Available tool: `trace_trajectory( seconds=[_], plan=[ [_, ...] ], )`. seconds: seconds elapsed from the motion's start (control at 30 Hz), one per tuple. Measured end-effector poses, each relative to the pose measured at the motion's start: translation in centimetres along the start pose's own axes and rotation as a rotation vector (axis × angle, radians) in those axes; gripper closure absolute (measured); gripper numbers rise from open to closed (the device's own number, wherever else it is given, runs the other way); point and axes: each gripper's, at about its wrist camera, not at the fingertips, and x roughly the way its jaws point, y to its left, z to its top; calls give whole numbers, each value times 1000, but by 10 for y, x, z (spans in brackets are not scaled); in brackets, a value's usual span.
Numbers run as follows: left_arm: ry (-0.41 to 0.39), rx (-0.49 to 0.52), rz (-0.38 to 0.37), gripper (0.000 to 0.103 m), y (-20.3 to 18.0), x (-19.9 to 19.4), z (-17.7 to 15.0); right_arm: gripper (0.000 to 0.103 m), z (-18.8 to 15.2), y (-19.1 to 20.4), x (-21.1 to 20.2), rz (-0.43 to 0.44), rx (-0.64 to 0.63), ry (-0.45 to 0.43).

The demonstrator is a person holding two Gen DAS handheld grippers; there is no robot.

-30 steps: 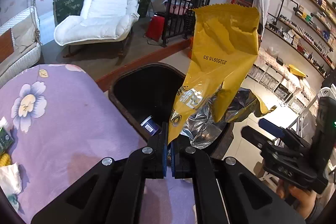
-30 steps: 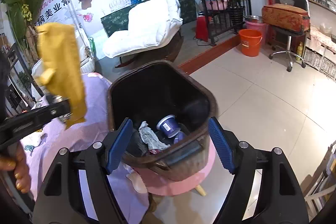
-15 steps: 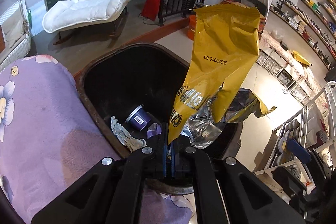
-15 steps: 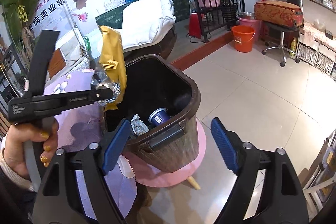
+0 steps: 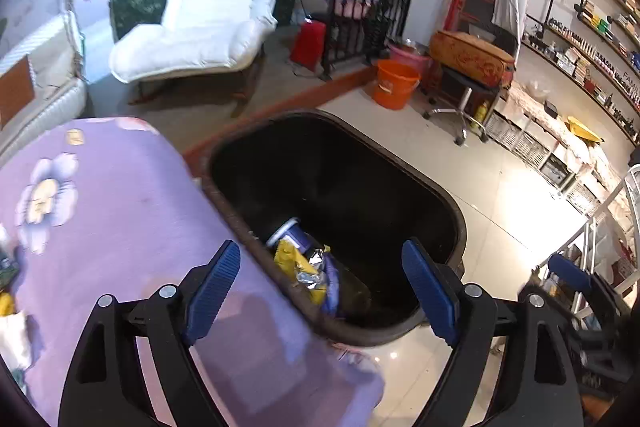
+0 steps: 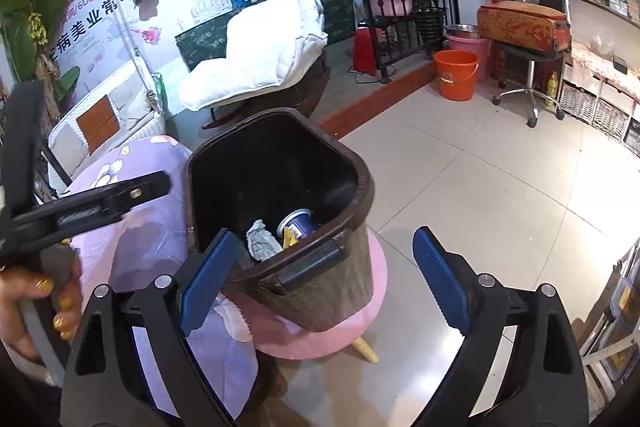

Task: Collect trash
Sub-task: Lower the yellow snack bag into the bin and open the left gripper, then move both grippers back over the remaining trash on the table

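Note:
The brown trash bin (image 5: 436, 195) stands on a pink stool (image 6: 372, 287) beside the purple flowered table (image 5: 104, 211). A yellow snack wrapper (image 5: 298, 269) lies inside the bin next to a blue cup (image 5: 290, 233). In the right wrist view the bin (image 6: 344, 259) holds the cup (image 6: 298, 223), a crumpled tissue (image 6: 260, 241) and a corner of the wrapper (image 6: 287, 238). My left gripper (image 5: 320, 287) is open and empty above the bin's near rim. My right gripper (image 6: 320, 275) is open and empty, just before the bin. The left gripper (image 6: 132, 191) shows there at the left.
Bits of trash (image 5: 8, 307) lie at the table's left edge. An orange bucket (image 6: 456, 75), a wheeled stool (image 6: 524, 87) and a white armchair (image 5: 200, 35) stand on the floor behind. A metal rack (image 5: 608, 259) is at the right.
My left gripper opened and the yellow wrapper dropped into the bin. The right gripper stayed open and drew back a little from the bin.

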Motion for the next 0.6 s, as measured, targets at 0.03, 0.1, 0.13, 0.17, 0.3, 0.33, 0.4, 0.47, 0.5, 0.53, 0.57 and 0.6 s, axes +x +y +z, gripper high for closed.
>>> trace_trajectory(
  seconds=[0.03, 0.1, 0.13, 0.17, 0.3, 0.33, 0.4, 0.47, 0.5, 0.53, 0.57, 0.6],
  plan=[
    [-14, 2, 9, 19, 1, -7, -3, 14, 0, 2, 0, 6, -3, -1],
    [-39, 11, 29, 18, 6, -20, -10, 14, 1, 10, 0, 24, -16, -2],
    [-51, 15, 46, 17, 8, -27, -13, 14, 1, 16, 0, 35, -27, -3],
    [-64, 17, 67, 16, 11, -34, -18, 13, 2, 20, 1, 46, -36, -2],
    [-95, 0, 130, 15, 27, -56, -32, 12, 3, 44, 4, 99, -75, 7],
    [-97, -8, 142, 15, 30, -59, -35, 12, 3, 52, 5, 115, -86, 11],
    [-100, -23, 173, 15, 40, -68, -42, 12, 2, 64, 8, 146, -104, 20],
    [-105, -43, 225, 15, 52, -77, -51, 12, 2, 79, 10, 179, -124, 31],
    [-105, -55, 237, 15, 58, -83, -56, 12, 1, 86, 11, 191, -134, 35],
    [-102, -74, 250, 15, 66, -88, -62, 12, 0, 93, 12, 207, -146, 39],
    [-101, -92, 264, 15, 73, -92, -67, 12, 0, 104, 12, 228, -159, 46],
    [-99, -110, 281, 15, 80, -97, -71, 12, -1, 111, 13, 246, -169, 51]
  ],
)
